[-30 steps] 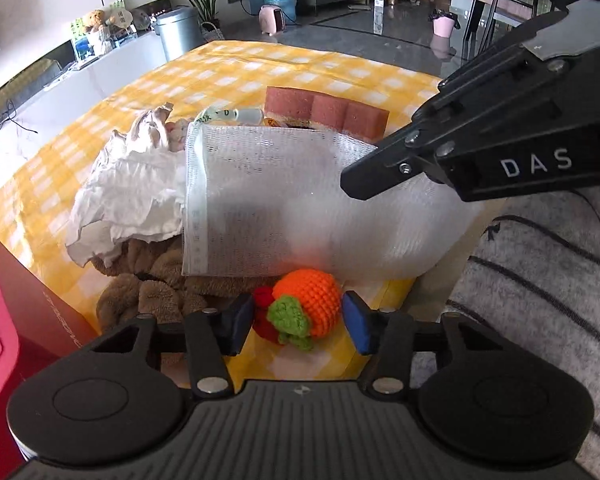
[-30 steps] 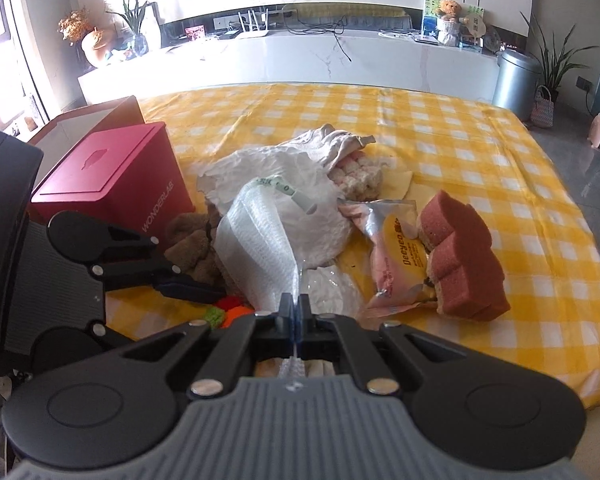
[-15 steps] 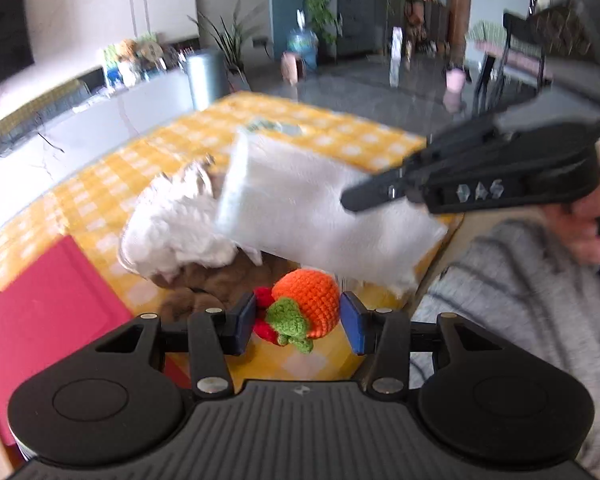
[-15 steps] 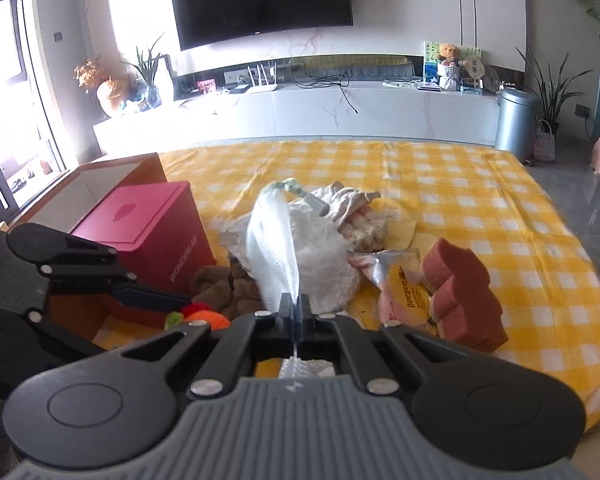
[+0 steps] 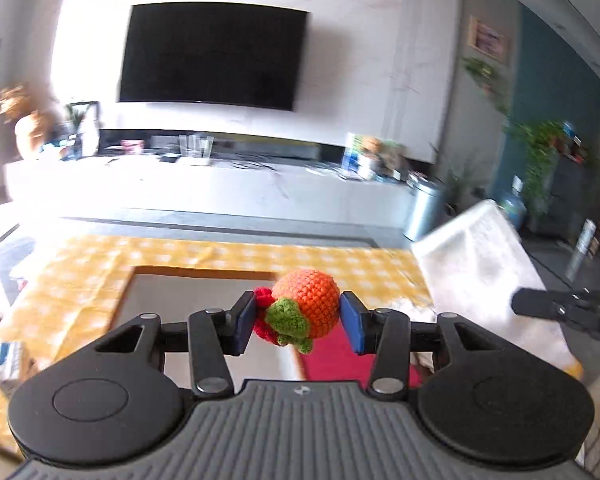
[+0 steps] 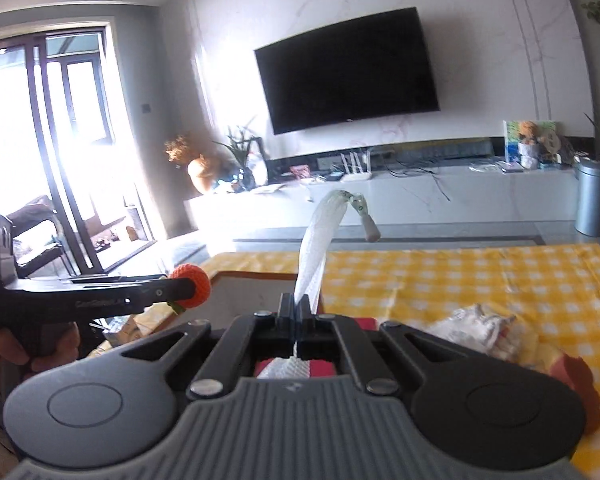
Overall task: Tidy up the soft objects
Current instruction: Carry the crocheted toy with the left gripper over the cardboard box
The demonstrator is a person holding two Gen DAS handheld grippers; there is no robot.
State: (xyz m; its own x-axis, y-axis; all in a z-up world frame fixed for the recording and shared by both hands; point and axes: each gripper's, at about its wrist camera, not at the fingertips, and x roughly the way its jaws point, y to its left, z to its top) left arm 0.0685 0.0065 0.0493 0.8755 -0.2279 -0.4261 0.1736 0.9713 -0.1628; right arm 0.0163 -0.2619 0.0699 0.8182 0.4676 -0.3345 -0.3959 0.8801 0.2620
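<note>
My left gripper [image 5: 298, 322] is shut on an orange crocheted toy [image 5: 308, 304] with green and red parts and holds it in the air above an open cardboard box [image 5: 196, 292]. The toy also shows in the right wrist view [image 6: 192, 286]. My right gripper [image 6: 298, 316] is shut on a white mesh bag [image 6: 316, 248], which stands up from the jaws. The bag also shows in the left wrist view [image 5: 480, 260], at the right, held by the right gripper [image 5: 518, 304].
The table has a yellow checked cloth [image 6: 460, 276]. A red box [image 5: 340, 358] lies just below the left gripper. A white cloth heap [image 6: 476, 330] and a brown-red sponge [image 6: 580, 384] lie at the right. A TV [image 5: 216, 56] hangs on the far wall.
Both grippers have risen and tilted up from the pile. The left one swung left with the toy to above the open box. The mesh bag came off the table with the right one.
</note>
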